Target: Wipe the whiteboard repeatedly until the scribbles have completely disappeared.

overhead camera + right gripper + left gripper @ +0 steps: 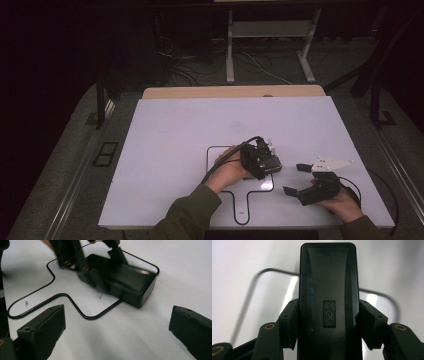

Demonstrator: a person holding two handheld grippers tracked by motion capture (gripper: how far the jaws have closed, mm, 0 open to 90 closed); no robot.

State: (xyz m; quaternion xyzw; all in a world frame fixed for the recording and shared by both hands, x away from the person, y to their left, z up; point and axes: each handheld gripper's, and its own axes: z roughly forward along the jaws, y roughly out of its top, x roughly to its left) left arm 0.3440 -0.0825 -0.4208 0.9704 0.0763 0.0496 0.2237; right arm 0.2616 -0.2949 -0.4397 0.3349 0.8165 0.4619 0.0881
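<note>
Right gripper (pixel 299 179) sits low on the white table (pixel 170 145) near the front right edge, jaws wide apart on nothing, just right of the black box (pixel 267 163), nothing between them. Left gripper (pixel 264 161) is clamped on that matte black oblong box, which rests over the right edge of a paddle-shaped black outline (pixel 215 148) mid-table. Left gripper view shows an embossed "deli" logo (pixel 329 314) on the lid; right gripper view shows the box's side wall and a small check mark (pixel 100 296) inside the outline

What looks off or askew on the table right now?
Little stands out. The black box, gripped by the left gripper, overhangs the black outline at its right corner. The right gripper waits open. No spill or damage visible.
</note>
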